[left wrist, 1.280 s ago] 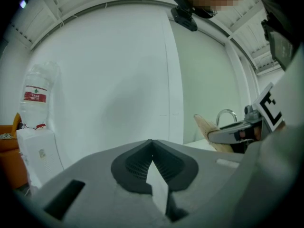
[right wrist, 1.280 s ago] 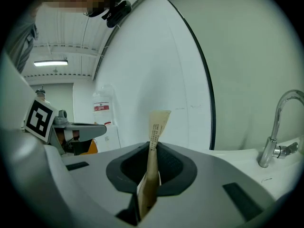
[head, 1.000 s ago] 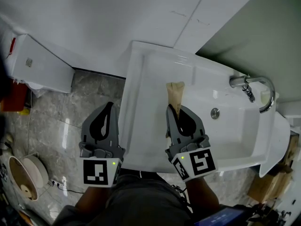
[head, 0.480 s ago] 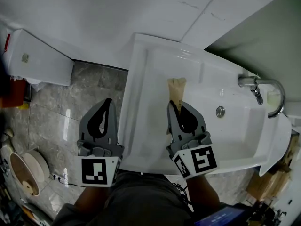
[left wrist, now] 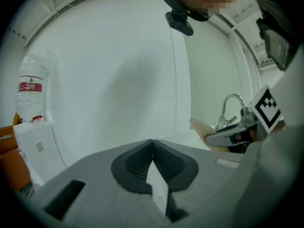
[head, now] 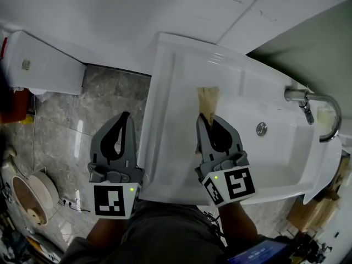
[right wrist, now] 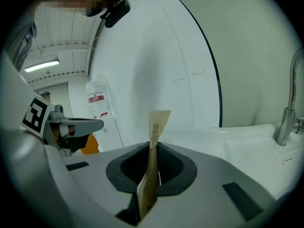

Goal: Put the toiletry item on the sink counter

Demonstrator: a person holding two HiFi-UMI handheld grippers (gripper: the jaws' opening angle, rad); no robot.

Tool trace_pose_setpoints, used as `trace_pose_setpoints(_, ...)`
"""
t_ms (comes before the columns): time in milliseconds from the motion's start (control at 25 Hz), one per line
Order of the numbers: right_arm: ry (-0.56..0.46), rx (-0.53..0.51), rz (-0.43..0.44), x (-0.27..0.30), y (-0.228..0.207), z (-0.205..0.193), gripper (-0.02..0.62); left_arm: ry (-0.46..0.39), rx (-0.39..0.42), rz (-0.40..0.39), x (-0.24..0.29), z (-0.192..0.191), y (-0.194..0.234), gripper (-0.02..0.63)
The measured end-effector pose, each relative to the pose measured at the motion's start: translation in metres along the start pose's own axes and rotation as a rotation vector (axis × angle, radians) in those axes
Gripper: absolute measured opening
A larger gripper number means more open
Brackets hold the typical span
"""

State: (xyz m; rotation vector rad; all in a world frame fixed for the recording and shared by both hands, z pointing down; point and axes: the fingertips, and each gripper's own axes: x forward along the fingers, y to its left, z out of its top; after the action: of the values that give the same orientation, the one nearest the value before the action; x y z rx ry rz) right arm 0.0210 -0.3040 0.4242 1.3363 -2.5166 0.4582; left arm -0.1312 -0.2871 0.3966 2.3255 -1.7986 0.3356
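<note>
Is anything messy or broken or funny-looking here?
Nothing looks spilled or broken. The only unusual thing is the tan packet, pinched on edge in the right gripper above the sink instead of lying down. The left gripper is shut and empty.

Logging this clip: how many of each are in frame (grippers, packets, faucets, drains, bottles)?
Grippers: 2, the left gripper and the right gripper
Tan packet: 1
Faucet: 1
Drain: 1
Water bottle: 1
Total: 6
</note>
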Motion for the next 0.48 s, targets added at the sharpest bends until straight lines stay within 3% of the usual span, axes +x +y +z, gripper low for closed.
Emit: trace_pose_setpoints(480,0.059,0.03,-0.016,0.021,-0.01,-0.026,0.034,0.041,0.0,-0.018,0.021,-0.019,0.007,0.011)
